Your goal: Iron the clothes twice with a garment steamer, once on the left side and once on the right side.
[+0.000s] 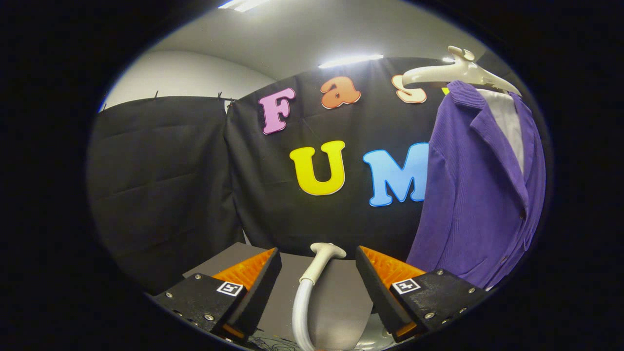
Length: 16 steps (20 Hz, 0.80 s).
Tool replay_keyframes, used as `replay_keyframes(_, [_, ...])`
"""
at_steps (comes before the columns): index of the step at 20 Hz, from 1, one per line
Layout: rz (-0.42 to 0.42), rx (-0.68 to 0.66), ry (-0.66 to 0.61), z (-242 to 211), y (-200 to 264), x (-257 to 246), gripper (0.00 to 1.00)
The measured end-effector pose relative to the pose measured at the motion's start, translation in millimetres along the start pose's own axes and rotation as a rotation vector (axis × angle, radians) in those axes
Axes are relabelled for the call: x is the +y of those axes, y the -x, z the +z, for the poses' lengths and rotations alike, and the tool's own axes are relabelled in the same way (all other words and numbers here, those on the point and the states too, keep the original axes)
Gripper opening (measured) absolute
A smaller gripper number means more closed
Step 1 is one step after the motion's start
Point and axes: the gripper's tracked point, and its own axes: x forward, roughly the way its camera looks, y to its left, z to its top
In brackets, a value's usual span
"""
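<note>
A purple jacket with a white lining hangs on a cream hanger, ahead and to the right of my fingers. The garment steamer's white head stands between my two fingers, on a curved white hose that runs down below them. My gripper is open: the fingers stand wide on either side of the steamer head, and neither one touches it.
A grey table top lies under the fingers and the hose. Black cloth walls close the booth behind and to the left. A grey rounded base shows low down beside the right finger.
</note>
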Motion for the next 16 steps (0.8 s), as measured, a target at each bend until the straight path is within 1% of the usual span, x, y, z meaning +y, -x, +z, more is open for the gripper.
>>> replay_keyframes(3, [0.039,0.12,-0.056,-8,-45,3,0.95])
replay_keyframes(6, [0.069,0.25,-0.106,-26,-87,6,0.94])
replay_keyframes(10, [0.094,0.432,-0.17,-63,-131,11,0.93])
replay_keyframes(14, [0.081,0.562,-0.2,-101,-160,7,0.87])
replay_keyframes(16, [0.051,0.587,-0.204,-112,-172,-2,0.83])
